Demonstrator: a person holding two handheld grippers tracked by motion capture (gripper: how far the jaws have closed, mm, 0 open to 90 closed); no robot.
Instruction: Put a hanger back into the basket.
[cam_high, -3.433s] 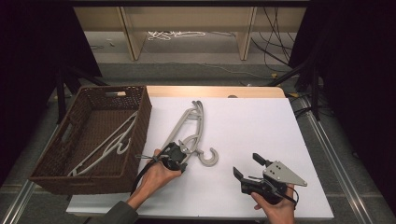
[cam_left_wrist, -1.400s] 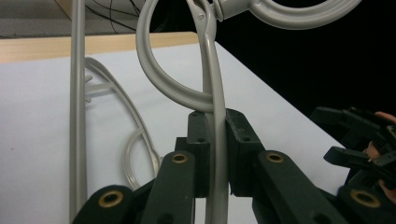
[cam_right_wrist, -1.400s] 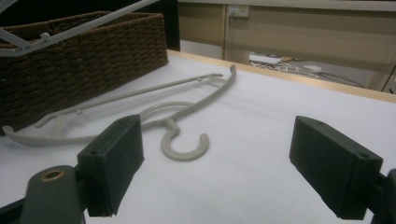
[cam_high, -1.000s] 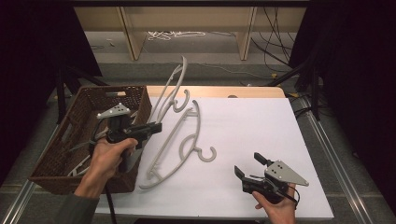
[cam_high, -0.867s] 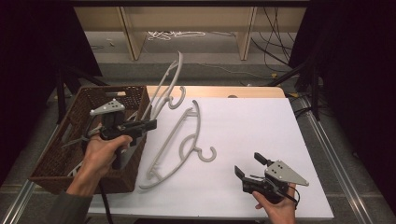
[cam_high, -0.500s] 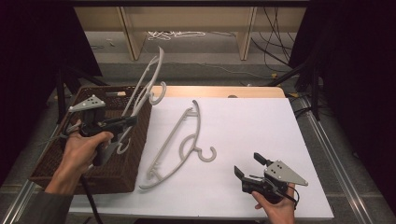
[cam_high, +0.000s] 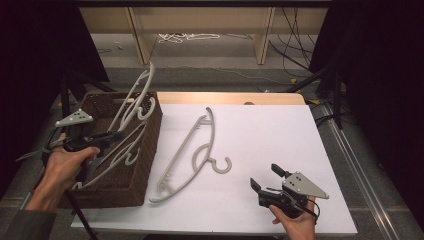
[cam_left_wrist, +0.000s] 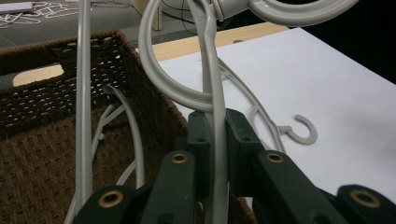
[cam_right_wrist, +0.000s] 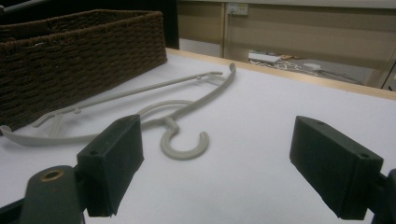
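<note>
Over a brown wicker basket (cam_high: 145, 165), the left gripper (cam_high: 112, 136) pinches a grey plastic hanger (cam_high: 137, 100), likely light, stiff and slippery, by its thin bar, while the right gripper (cam_high: 269, 179) rests spread open on the table.

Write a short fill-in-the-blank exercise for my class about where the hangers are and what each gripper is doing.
1. The left gripper is shut on a grey ____.
2. It holds it above the brown wicker ____.
3. The right gripper rests on the white table with its jaws ____.
4. One hanger on the table lies ____ the two grippers.

Missing words: hanger; basket; open; between
</note>
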